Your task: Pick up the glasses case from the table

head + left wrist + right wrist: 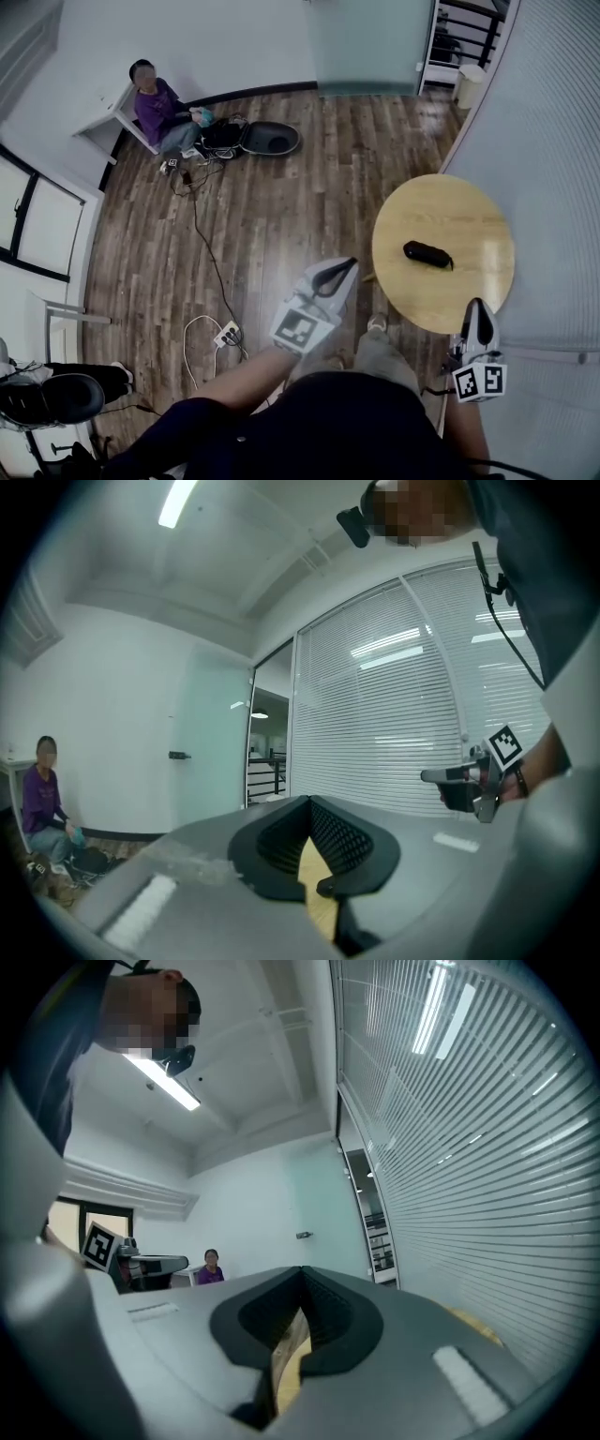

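Observation:
The black glasses case [427, 253] lies near the middle of the round wooden table [469, 206], nothing touching it. My left gripper [351, 265] is over the floor just left of the table's edge, its jaws together and empty. Held over the table's near edge, short of the case, my right gripper [477, 306] is also shut with nothing in it. In the left gripper view the jaws [307, 803] meet over a sliver of wood, and the right gripper [469, 780] shows off to the side. The right gripper view shows its jaws [300, 1271] shut; the case is hidden there.
A person [157, 111] sits on the floor at the far wall beside a black bag [267, 139]. A white power strip [226, 333] and its cable lie on the wood floor left of my legs. A blind-covered wall [553, 141] runs right of the table.

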`<state>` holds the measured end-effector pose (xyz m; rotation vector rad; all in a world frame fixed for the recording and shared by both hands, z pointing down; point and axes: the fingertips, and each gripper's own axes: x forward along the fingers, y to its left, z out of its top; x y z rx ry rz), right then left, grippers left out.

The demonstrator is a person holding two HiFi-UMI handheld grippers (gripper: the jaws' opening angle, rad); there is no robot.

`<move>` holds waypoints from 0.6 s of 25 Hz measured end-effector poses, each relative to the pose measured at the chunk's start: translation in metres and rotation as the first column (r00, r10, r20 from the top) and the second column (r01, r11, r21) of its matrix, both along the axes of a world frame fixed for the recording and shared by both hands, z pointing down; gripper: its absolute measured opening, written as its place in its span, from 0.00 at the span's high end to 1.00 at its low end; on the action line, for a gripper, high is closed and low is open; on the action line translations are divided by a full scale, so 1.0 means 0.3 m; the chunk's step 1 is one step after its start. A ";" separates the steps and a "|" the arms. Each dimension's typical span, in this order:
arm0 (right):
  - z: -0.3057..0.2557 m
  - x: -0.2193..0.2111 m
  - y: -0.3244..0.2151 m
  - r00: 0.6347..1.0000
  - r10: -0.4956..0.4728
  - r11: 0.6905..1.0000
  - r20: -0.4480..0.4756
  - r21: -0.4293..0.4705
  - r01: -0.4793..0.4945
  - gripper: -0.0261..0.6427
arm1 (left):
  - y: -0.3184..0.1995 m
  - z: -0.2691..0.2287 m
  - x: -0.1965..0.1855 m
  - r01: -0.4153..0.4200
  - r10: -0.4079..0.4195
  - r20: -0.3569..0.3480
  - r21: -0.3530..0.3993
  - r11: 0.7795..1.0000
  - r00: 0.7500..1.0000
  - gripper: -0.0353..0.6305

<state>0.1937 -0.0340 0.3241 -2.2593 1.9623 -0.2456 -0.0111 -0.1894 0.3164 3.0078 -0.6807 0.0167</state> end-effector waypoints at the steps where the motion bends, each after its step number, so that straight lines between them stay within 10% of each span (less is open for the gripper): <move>1: -0.001 0.023 -0.037 1.000 -0.017 1.000 -0.009 0.000 0.017 0.95 | -0.035 0.004 0.025 0.007 -0.007 0.009 0.000 1.000 1.000 0.94; 15: 0.188 0.322 -0.454 0.982 -0.186 0.975 0.008 -0.122 0.186 0.95 | -0.423 0.052 0.422 0.053 -0.053 0.071 0.003 0.999 0.996 0.94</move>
